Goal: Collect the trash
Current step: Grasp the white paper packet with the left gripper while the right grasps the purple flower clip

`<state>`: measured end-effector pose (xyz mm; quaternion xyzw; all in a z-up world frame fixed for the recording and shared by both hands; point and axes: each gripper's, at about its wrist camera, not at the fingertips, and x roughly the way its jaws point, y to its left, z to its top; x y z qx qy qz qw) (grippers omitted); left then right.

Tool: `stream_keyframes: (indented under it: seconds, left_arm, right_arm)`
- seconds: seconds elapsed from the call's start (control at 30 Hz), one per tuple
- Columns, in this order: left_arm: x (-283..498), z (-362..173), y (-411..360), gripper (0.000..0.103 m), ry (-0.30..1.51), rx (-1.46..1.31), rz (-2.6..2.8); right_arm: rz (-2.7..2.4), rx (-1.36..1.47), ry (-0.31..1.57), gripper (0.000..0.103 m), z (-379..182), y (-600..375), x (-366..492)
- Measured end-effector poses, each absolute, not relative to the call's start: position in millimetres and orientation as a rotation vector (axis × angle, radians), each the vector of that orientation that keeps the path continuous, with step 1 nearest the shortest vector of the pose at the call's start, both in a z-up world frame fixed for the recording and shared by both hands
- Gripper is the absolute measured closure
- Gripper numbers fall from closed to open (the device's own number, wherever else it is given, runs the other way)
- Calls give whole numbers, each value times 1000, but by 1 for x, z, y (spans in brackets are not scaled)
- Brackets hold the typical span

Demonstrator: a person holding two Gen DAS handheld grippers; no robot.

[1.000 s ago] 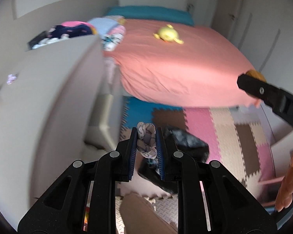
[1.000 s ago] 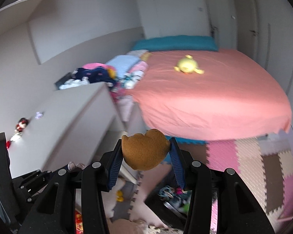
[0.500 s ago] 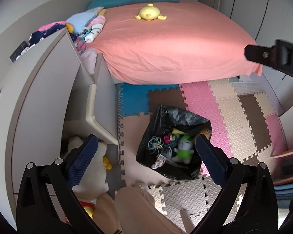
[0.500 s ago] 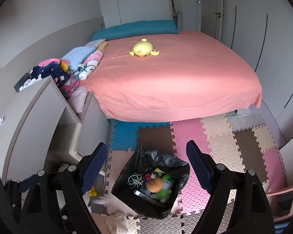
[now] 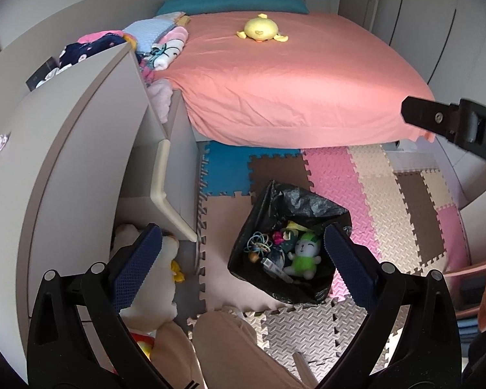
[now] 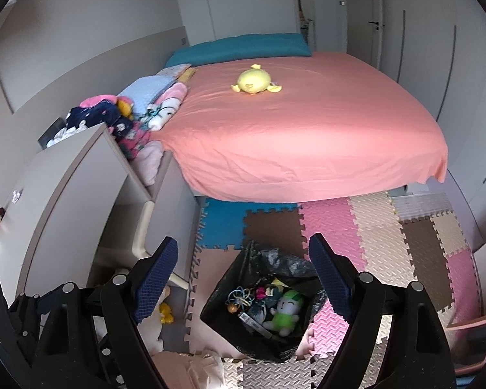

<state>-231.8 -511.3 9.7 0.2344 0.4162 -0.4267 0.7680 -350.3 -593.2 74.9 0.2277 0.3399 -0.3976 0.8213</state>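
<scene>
A black trash bag [image 5: 303, 201] [image 6: 269, 261] stands open on the foam floor mat. Inside it lie a green and white plush [image 5: 303, 256] [image 6: 285, 311], a tangle of coloured hair bands [image 5: 258, 243] [image 6: 239, 296] and other small items. My left gripper [image 5: 243, 243] hangs above the bag, open wide, nothing between its fingers. My right gripper [image 6: 243, 259] is also above the bag, open and empty. A black part of the right gripper [image 5: 453, 126] shows at the right edge of the left wrist view.
A pink bed [image 6: 301, 129] with a yellow plush [image 6: 254, 81] fills the back. A grey desk [image 5: 74, 149] stands at left, clothes piled behind it. A white plush [image 5: 152, 295] lies under the desk. A person's leg [image 5: 230, 350] is at the bottom. Coloured mat tiles [image 6: 388, 243] spread to the right.
Both grippers opened. The patterned cloth left the left gripper and the brown plush left the right one; an orange-brown lump seen in the bag half a second ago no longer shows. Both views tilted down toward the bag.
</scene>
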Motion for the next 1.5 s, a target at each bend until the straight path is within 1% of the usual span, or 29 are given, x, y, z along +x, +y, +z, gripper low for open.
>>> stream_keyframes:
  seconds: [0.17,0.4,0.73,1.07,1.3,1.5]
  left_arm:
    - [-207,26,-486,6,893,457,-893]
    - [-153,47,-434,6,898,358,-790]
    - [-63,75,-332,6,892,188,-577]
    - [24,83,-235,6,910,-3,-309]
    - [74,86,-196,6,911,-55,-201]
    - [120,75,-170,6,944,-140,-90]
  right_arm:
    - [-751,449,721,20,85,-569,-319]
    - [-587,357,731,20,101,-519,-244]
    - [-403,263,748,20,115,-453,-146]
    - [-266,203,786,20,111,-403,-45]
    - [-200,181,815,20,105,-382,19]
    - [-160,163,838,20,98,-373,81]
